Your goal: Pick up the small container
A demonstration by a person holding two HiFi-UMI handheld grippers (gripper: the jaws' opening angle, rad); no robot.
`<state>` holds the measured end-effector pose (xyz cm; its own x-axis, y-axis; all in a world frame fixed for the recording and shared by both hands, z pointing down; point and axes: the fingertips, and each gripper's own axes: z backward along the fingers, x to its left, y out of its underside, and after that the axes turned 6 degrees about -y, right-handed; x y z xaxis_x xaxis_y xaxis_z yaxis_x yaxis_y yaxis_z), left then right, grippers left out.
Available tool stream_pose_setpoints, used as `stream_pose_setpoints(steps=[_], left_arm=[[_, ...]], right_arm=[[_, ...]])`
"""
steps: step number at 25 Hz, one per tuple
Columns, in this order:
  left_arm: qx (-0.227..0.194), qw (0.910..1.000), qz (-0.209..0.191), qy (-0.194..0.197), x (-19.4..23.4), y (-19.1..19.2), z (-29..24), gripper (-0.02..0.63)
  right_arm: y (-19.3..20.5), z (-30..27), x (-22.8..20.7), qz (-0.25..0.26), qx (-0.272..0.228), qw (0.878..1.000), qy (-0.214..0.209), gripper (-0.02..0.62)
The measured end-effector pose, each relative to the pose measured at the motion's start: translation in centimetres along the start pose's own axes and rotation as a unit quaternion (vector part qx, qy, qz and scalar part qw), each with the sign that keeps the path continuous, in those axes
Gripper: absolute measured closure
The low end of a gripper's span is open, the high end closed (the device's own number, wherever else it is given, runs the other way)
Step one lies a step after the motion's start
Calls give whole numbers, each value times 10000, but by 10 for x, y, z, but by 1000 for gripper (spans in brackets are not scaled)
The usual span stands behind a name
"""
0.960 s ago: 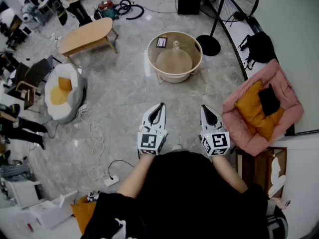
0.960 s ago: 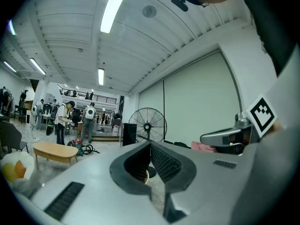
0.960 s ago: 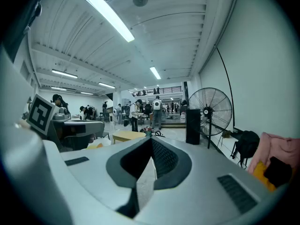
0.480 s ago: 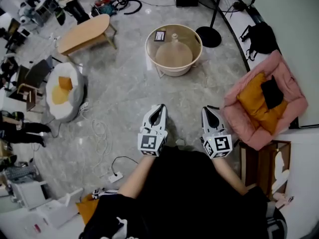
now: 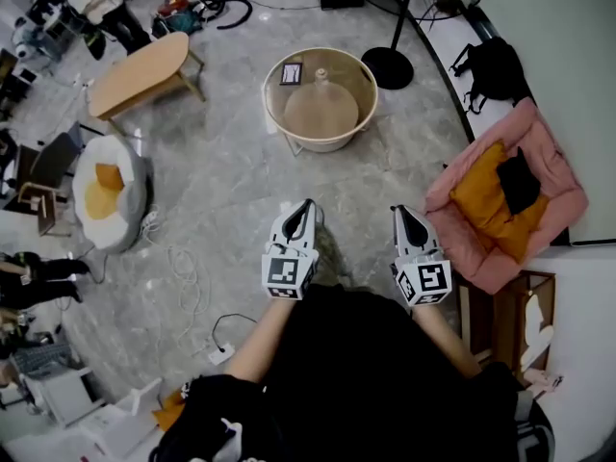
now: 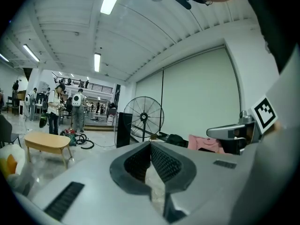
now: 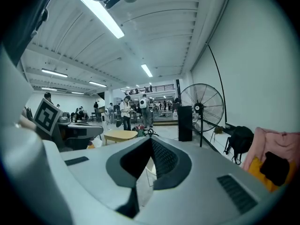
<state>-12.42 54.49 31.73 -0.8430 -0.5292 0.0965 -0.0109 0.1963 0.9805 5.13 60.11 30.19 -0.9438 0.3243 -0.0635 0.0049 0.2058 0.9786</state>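
Markers (image 5: 284, 273), left gripper (image 5: 308, 204) closed, right gripper (image 5: 399, 211) closed

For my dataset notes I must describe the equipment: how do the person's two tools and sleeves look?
The left tool and right tool match: pale grey shells tapering to a point, with dark ribbed pads inside. Each carries a cube with black-and-white square markers at its rear. The person wears a black top; its sleeves end above the forearms. No cables show.

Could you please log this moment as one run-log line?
stage: pre-grasp | left gripper: shut, empty | right gripper: shut, empty | round table: ahead, not reached
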Motion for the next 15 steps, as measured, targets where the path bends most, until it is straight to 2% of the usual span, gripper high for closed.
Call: stream_pose_setpoints(steps=[8, 15], left_arm=[[180, 9997, 154, -46, 63, 12, -74, 586], [197, 9994, 252, -92, 129, -17, -143, 586]], right_arm=[[3, -86, -30, -146, 411, 9988, 199, 578], [-39, -193, -46, 20, 553, 9984, 97, 578]])
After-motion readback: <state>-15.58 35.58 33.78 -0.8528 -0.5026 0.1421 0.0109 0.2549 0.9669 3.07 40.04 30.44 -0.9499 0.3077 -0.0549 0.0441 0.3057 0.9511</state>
